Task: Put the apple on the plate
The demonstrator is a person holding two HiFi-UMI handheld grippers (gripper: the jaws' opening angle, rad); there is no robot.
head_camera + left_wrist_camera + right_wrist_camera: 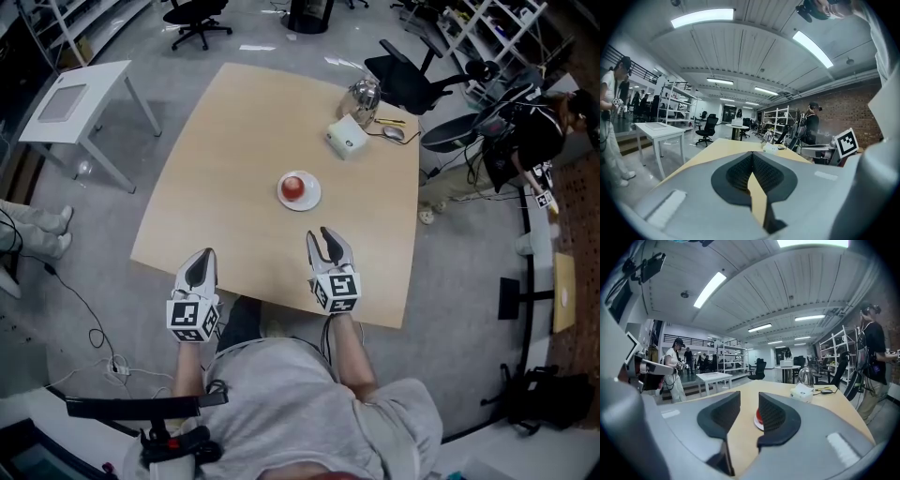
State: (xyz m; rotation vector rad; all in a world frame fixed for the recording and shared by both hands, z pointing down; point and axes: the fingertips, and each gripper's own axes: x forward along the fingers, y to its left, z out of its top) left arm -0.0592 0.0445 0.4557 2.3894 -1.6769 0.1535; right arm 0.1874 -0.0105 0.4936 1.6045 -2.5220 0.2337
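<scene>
Apple point(293, 187) sits on the plate point(310, 200), red against the white, near the middle of the tan worktop point(234, 141). It rests there on its own; nothing touches it.

Right tool point(319, 234): jaws stand a little apart with nothing between the pads. Its own view looks through the gap at the apple and plate, which lie farther out on the worktop. From the head view the tips are short of the plate, near the worktop's front edge.

Left tool point(203, 255): jaws are together, pads meeting at the tips, and they hold nothing. It hangs at the front edge, well apart from the plate and to the left of the other tool.

Also noted: a white box point(347, 139) and a shiny kettle point(364, 94) toward the far right corner, clear of the plate.

Progress, as judged from how things lie: the placing looks done, with the apple on the plate and both tools empty and off it. Little seems left except keeping the tools clear. The apple looks settled and upright, so a roll off the rim seems unlikely unless the worktop is bumped.
</scene>
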